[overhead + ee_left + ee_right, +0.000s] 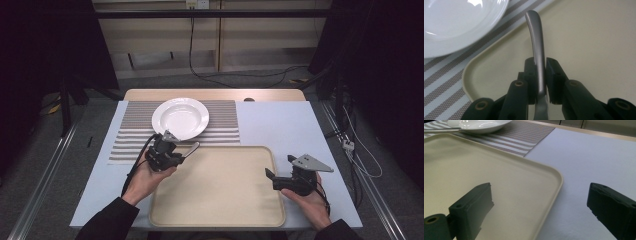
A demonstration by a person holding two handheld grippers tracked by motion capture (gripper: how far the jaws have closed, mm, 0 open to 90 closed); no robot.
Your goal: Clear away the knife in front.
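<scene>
The left gripper (184, 152) held a metal utensil handle (536, 50) tight between its jaws, just over the far left corner of the cream tray (220, 220), near the white plate (180, 118) on the striped mat (130, 142). The right gripper (272, 176) rested at the tray's right edge, jaws wide with nothing in them. I think the utensil was being carried to the tray; next it needed lowering flat and letting go. Its working end was hidden, so spoon or fork was unclear.

Grey metal utensil handle (537, 47) over tray corner (471, 72)
</scene>
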